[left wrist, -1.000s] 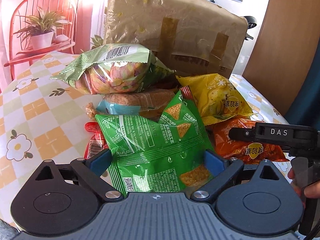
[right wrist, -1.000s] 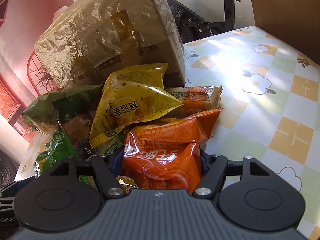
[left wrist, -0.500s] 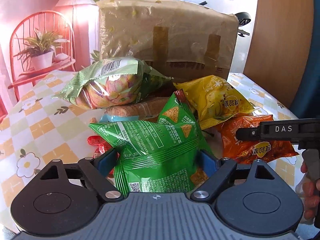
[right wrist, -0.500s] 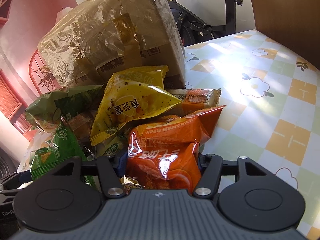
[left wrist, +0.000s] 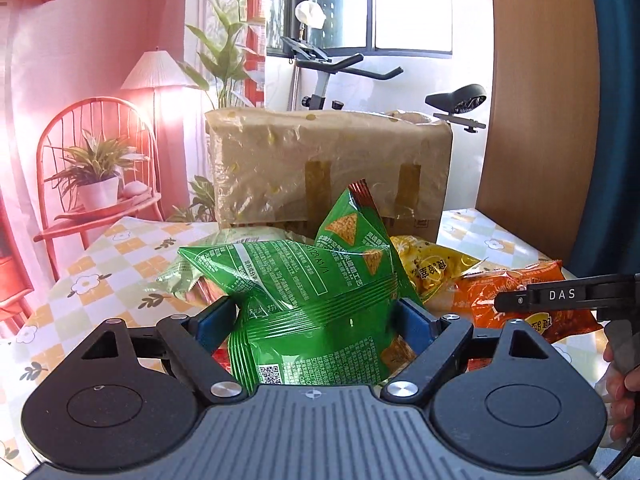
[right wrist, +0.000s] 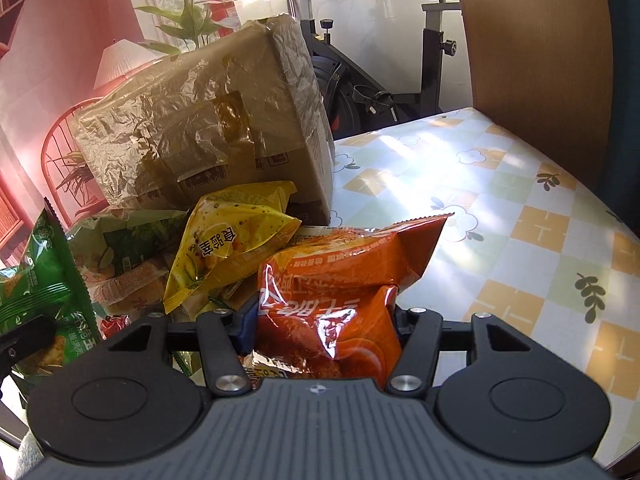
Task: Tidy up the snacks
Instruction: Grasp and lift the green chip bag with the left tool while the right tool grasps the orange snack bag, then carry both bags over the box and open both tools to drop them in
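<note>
A green chip bag [left wrist: 320, 280] is lifted above the snack pile, and my left gripper [left wrist: 316, 316] is shut on its lower half, blue pads pressing both sides. It also shows at the left edge of the right wrist view, the green chip bag [right wrist: 36, 280]. An orange snack bag [right wrist: 344, 264] stands between the jaws of my right gripper [right wrist: 324, 320], which are closing and squeezing it. A yellow bag [right wrist: 232, 236] and a pale green bag [right wrist: 128, 240] lie in the pile behind. A taped cardboard box [right wrist: 200, 128] stands upright at the back.
The table [right wrist: 520, 200] has a checkered flower cloth, with its bare part to the right of the pile. A wooden panel [right wrist: 532, 40] rises at the far right and an exercise bike [left wrist: 340, 68] behind the box. A person's hand [left wrist: 624, 380] grips the right tool.
Both grippers have tightened on their bags and risen. The green bag and the orange bag are lifted off the pile, and more of the room behind the box shows.
</note>
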Action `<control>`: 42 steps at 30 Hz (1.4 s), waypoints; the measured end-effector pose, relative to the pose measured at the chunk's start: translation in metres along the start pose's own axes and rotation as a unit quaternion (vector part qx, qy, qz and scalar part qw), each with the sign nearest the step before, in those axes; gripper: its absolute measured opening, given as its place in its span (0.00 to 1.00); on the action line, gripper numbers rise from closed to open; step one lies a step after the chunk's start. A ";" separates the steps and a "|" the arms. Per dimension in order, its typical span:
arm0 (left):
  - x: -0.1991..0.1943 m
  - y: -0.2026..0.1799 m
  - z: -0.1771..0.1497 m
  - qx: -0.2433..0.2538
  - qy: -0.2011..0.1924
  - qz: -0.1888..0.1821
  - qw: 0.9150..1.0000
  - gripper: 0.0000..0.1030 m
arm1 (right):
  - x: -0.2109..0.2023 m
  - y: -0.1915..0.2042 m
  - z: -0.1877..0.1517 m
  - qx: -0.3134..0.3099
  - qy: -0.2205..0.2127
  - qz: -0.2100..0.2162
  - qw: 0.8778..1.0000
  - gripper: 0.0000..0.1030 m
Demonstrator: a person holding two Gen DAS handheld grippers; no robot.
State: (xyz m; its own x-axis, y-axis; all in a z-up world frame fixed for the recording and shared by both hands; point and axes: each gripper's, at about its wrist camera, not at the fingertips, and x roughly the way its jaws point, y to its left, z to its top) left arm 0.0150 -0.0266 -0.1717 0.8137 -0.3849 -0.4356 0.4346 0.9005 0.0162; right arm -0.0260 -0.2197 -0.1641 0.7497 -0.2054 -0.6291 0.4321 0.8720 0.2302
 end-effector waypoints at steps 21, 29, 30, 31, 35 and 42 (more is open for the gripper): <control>0.001 0.034 0.119 -0.008 -0.096 0.085 0.992 0.86 | -0.041 0.023 0.109 -0.050 -0.180 0.013 0.982 0.57; 0.032 0.043 0.167 0.003 -0.084 0.098 0.992 0.86 | -0.016 0.053 0.170 -0.089 -0.197 0.041 0.976 0.57; 0.037 0.042 0.172 0.005 -0.081 0.098 0.992 0.86 | -0.010 0.058 0.178 -0.095 -0.195 0.043 0.975 0.57; 0.046 0.042 0.181 0.008 -0.077 0.097 0.992 0.86 | -0.003 0.063 0.185 -0.102 -0.193 0.046 0.975 0.57; 0.082 0.038 0.209 0.022 -0.064 0.090 0.994 0.86 | 0.028 0.080 0.210 -0.131 -0.178 0.049 0.974 0.57; 0.163 0.036 0.239 0.026 0.005 0.074 0.997 0.88 | 0.092 0.094 0.241 -0.143 -0.118 0.052 0.981 0.57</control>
State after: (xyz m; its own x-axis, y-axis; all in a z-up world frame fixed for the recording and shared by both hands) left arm 0.2553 -0.1056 -0.0274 0.8667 -0.2459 -0.4341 0.3295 0.9354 0.1281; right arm 0.2044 -0.2640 -0.0221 0.8916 -0.1771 -0.4167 0.2146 0.9757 0.0445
